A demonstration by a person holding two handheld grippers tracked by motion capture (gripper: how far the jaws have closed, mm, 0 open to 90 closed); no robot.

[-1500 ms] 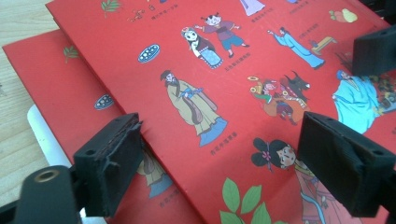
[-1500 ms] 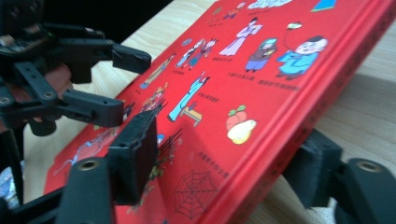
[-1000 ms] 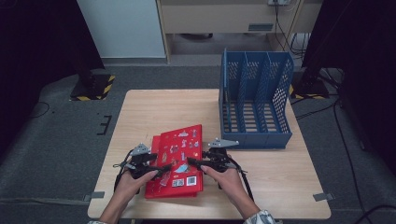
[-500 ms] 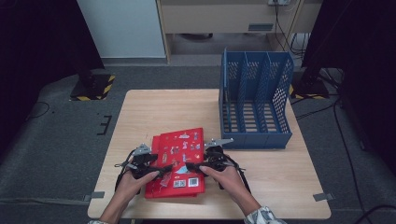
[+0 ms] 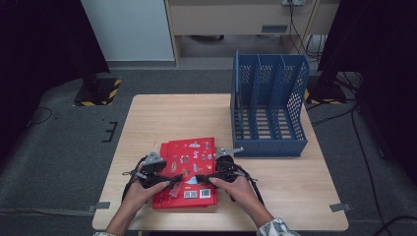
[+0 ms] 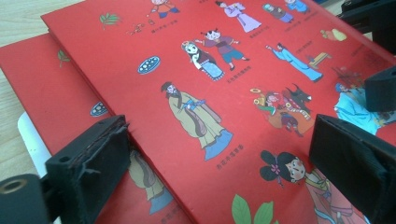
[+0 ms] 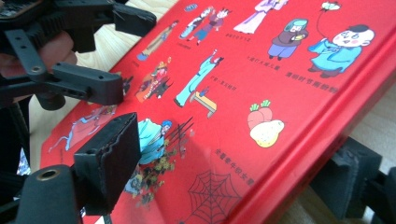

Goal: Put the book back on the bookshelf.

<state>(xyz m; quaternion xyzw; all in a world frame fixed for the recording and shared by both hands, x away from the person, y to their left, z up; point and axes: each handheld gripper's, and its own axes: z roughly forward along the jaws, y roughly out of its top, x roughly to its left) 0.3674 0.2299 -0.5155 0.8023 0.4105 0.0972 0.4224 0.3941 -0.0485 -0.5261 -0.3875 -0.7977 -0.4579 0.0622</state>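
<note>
I see two red books (image 5: 186,172) stacked near the front edge of the table (image 5: 162,115), the upper one shifted off the lower. The left gripper (image 5: 169,183) sits at the stack's left side; its fingers (image 6: 91,163) stand apart above the cover, and they have just been opening. The right gripper (image 5: 202,179) sits at the stack's right side. Its fingers (image 7: 109,154) straddle the upper book's edge, one above the cover, one below beside the spine; they have just been opening and I see no pad pressing on the book. A blue file rack (image 5: 268,105) stands at the table's far right corner, well apart from the books.
</note>
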